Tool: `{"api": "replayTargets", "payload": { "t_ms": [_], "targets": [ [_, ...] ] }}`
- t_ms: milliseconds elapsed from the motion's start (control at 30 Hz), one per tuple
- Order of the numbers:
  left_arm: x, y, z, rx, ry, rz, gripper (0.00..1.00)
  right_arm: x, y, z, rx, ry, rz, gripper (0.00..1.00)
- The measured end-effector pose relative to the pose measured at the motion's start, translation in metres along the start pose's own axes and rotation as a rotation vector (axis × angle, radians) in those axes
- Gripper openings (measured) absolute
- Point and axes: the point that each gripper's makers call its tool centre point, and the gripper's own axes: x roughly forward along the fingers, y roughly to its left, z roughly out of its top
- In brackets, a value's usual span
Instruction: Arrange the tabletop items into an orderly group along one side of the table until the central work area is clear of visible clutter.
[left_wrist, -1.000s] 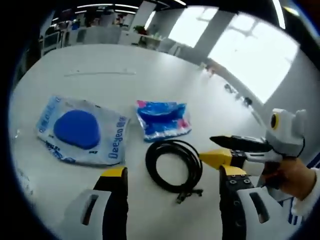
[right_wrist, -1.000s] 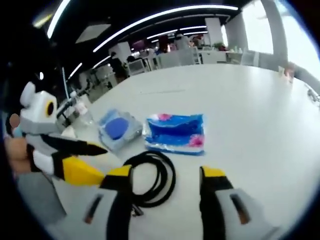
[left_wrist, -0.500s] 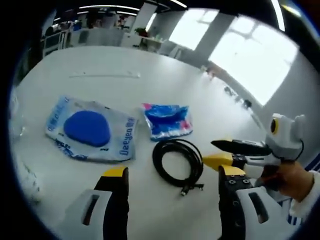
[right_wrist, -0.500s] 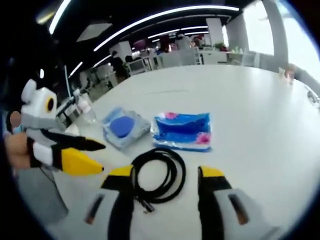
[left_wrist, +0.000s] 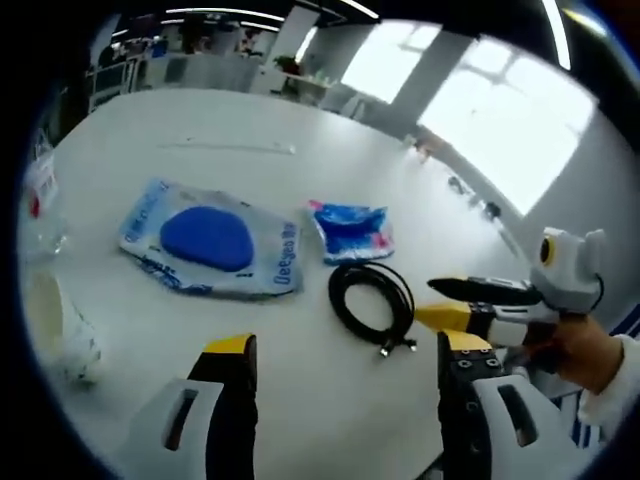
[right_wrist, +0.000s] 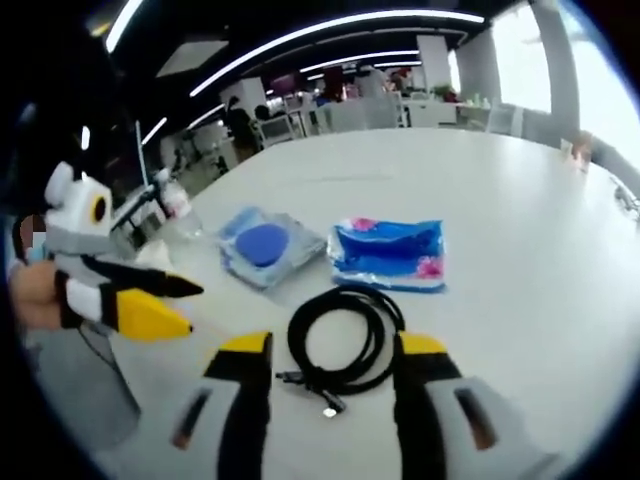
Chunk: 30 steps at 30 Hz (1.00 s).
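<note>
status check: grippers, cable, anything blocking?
Left gripper open, empty. Right gripper open, empty above the coiled black cable. Blue tissue pack just beyond; nothing between jaws and cable.

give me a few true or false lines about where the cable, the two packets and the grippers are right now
1. The coiled black cable lies flat on the white table. True.
2. The right gripper is clamped on the cable. False: its jaws stand open, with the coil ahead between them, ungripped.
3. The clear packet with the blue oval pad sits beside the smaller blue and pink packet. True.
4. The cable rests on top of the blue and pink packet. False: it lies on the table next to it.
5. The left gripper holds the blue oval pad packet. False: its jaws are open and empty.
</note>
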Motion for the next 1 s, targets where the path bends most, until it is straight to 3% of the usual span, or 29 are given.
{"api": "replayTargets", "payload": {
  "t_ms": [400, 1000],
  "targets": [
    [-0.036, 0.038, -0.017, 0.006, 0.013, 0.012, 0.71, -0.007, 0.02, -0.01, -0.027, 0.018, -0.015, 0.46],
    [-0.087, 0.069, -0.038, 0.021, 0.01, 0.022, 0.73, -0.014, 0.038, -0.019, -0.033, 0.031, -0.036, 0.46]
  ]
}}
